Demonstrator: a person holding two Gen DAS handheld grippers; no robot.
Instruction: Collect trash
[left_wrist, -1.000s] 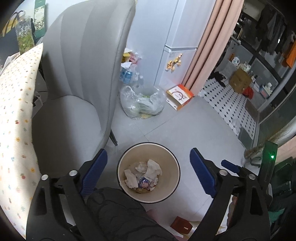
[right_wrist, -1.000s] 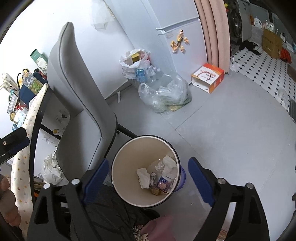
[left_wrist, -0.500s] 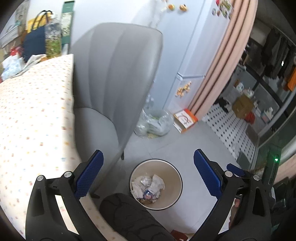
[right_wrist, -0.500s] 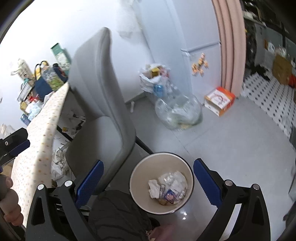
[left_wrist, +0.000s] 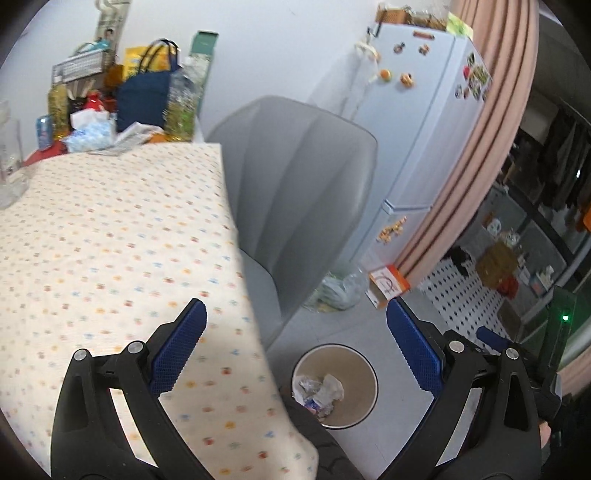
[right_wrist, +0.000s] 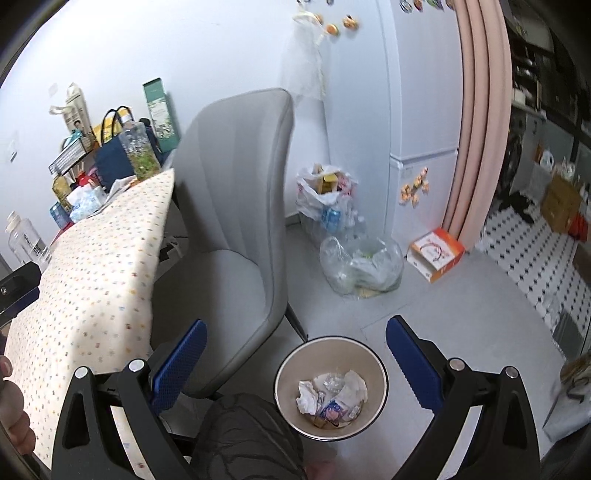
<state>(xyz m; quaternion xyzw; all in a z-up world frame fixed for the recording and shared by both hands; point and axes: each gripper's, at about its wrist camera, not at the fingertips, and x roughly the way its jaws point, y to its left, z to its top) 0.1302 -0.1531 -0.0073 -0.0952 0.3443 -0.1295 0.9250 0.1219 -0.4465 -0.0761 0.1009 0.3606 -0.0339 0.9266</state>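
Both the left tongs (left_wrist: 295, 339) and right tongs (right_wrist: 295, 350) gape wide, empty; the right jaws have just been opening. A careless swing could clip the grey chair (right_wrist: 236, 221) or tip the waste bin (right_wrist: 330, 387); the table (left_wrist: 110, 240) edge sits close.

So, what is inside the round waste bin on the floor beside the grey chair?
The waste bin holds crumpled white tissues, clear plastic and a colourful wrapper. Whatever lies under that pile is covered, and a dark knee hides the near rim.

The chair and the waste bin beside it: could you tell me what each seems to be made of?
The chair looks upholstered in matte grey leatherette or fabric: stitched vertical panels, soft sheen. The waste bin looks like smooth plastic, beige inside with a dark rim; it might be coated metal. Crumpled tissues and wrappers lie inside.
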